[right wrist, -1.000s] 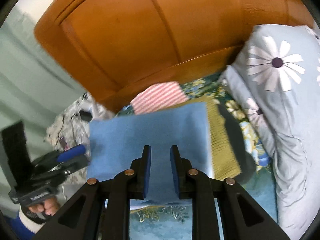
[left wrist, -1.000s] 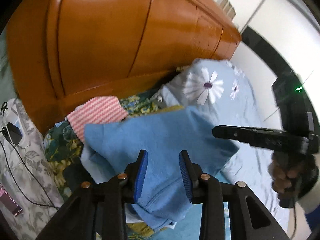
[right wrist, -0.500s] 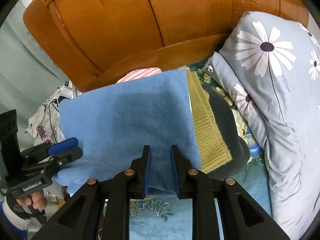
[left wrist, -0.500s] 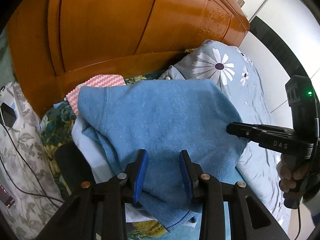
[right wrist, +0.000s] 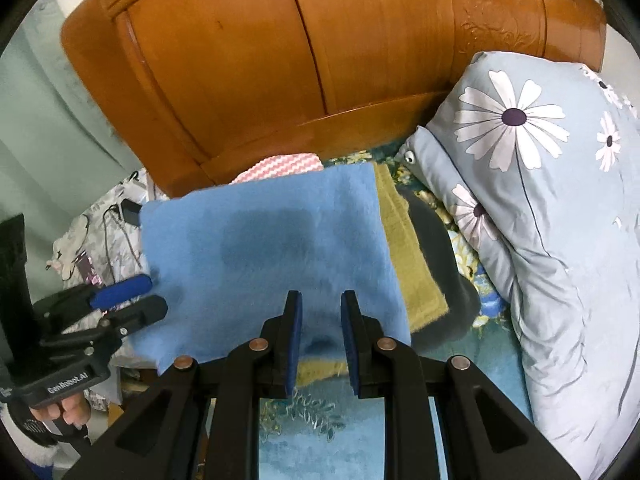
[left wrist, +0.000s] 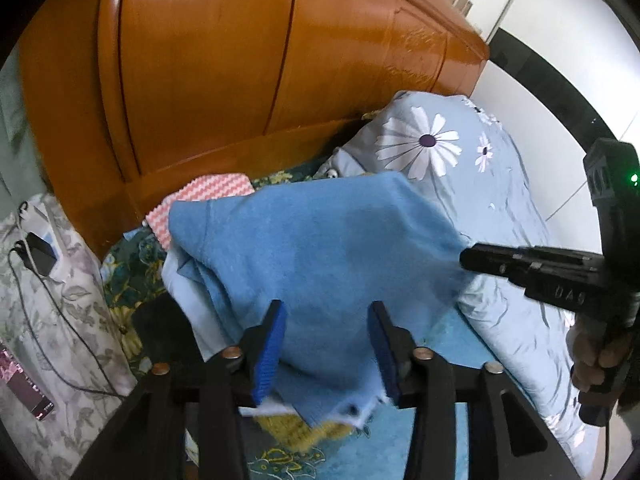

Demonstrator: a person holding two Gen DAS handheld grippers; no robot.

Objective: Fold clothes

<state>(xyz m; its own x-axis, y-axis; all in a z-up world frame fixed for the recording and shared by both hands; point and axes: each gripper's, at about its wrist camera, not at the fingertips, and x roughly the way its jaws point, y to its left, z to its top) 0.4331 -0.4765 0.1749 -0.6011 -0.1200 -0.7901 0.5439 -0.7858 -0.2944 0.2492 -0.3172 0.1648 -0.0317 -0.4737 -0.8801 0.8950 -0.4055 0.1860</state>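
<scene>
Left tongs [left wrist: 326, 344] wide, empty; right tongs [right wrist: 320, 338] parted, gripping nothing. Blue garment [right wrist: 272, 252] lies folded flat atop stack on bed [right wrist: 360, 436]. Judged: placement/release stage; next move needs clean withdrawal without dragging cloth.

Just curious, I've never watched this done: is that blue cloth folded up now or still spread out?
Folded. The blue cloth lies as a neat rectangle with straight edges atop the pile of clothes; the left-wrist view shows doubled layers at its near edge.

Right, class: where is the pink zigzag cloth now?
The pink zigzag cloth lies at the foot of the wooden headboard, tucked behind the blue towel's far edge, left of the daisy pillow.
</scene>
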